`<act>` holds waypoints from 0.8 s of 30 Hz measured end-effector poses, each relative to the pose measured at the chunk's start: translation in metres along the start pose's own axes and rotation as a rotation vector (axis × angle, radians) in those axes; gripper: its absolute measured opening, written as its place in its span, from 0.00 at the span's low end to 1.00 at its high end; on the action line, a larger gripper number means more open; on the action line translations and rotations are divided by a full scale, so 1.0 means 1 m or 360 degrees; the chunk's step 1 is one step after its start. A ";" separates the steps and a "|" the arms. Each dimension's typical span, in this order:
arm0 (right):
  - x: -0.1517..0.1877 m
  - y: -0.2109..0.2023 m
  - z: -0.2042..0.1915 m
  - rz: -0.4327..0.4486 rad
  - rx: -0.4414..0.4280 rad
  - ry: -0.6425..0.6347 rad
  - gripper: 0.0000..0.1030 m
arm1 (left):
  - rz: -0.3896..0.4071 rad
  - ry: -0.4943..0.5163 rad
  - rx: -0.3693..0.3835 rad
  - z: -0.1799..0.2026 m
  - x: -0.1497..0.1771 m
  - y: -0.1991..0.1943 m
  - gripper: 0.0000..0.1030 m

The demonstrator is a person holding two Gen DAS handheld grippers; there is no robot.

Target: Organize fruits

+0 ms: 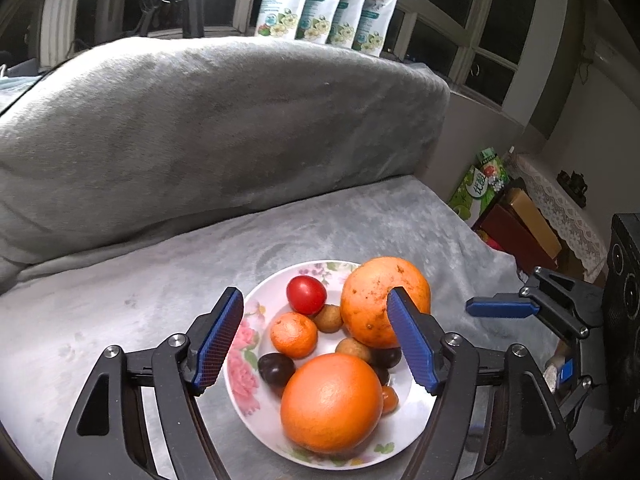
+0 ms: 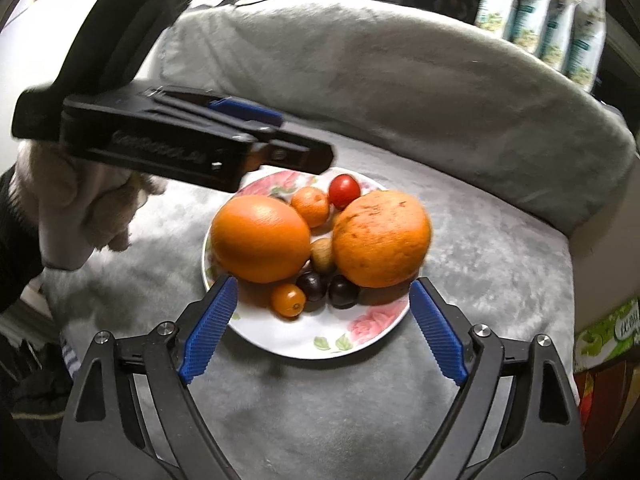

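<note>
A white floral plate [image 1: 248, 336] [image 2: 360, 340] sits on a grey blanket. It holds two big oranges [image 1: 331, 402] [image 1: 376, 300], a small mandarin [image 1: 294, 335], a red tomato [image 1: 306, 294], dark plums [image 1: 276, 368], small brown fruits [image 1: 329, 318] and a small orange kumquat [image 2: 288, 300]. My left gripper [image 1: 316, 340] is open, its fingers astride the plate above the fruit. My right gripper [image 2: 322, 322] is open at the plate's near edge, holding nothing. The left gripper's body [image 2: 160, 140] shows at the left in the right wrist view.
A grey blanket-covered cushion [image 1: 200, 128] rises behind the plate. White pouches [image 1: 332, 4] stand on the sill behind it. Boxes and a green carton [image 1: 480, 188] sit to the right. The right gripper [image 1: 532, 308] shows at the right edge in the left wrist view.
</note>
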State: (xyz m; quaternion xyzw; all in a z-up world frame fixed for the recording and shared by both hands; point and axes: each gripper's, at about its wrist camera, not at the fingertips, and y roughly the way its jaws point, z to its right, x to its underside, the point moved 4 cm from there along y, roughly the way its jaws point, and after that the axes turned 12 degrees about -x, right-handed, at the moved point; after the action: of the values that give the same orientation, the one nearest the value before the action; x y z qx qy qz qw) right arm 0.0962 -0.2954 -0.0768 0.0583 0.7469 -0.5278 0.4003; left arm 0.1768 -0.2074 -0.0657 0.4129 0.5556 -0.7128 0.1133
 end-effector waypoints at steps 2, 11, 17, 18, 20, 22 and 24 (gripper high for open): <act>0.000 -0.005 0.002 0.0036 0.0059 0.0037 0.89 | 0.0013 -0.0021 -0.0002 -0.004 0.001 -0.004 0.72; -0.001 -0.014 0.004 0.0155 0.0288 0.0110 0.94 | 0.0036 -0.0074 -0.0029 -0.019 0.009 -0.017 0.73; -0.002 -0.023 0.002 0.0223 0.0362 0.0159 0.94 | 0.0064 -0.0089 -0.0059 -0.026 0.020 -0.032 0.73; -0.002 -0.026 0.001 0.0239 0.0371 0.0167 0.94 | 0.0071 -0.0090 -0.0068 -0.027 0.021 -0.034 0.73; -0.003 -0.029 0.001 0.0262 0.0386 0.0179 0.96 | 0.0095 -0.0101 -0.0086 -0.030 0.025 -0.042 0.73; -0.003 -0.033 0.000 0.0294 0.0391 0.0197 0.97 | 0.0112 -0.0123 -0.0101 -0.034 0.030 -0.049 0.73; -0.004 -0.038 -0.001 0.0332 0.0404 0.0220 0.97 | 0.0133 -0.0146 -0.0117 -0.037 0.035 -0.056 0.73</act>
State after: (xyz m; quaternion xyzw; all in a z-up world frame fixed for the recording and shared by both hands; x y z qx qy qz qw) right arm 0.0792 -0.3099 -0.0458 0.2218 0.6899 -0.5681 0.3899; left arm 0.1371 -0.1445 -0.0530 0.3981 0.5580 -0.7047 0.1833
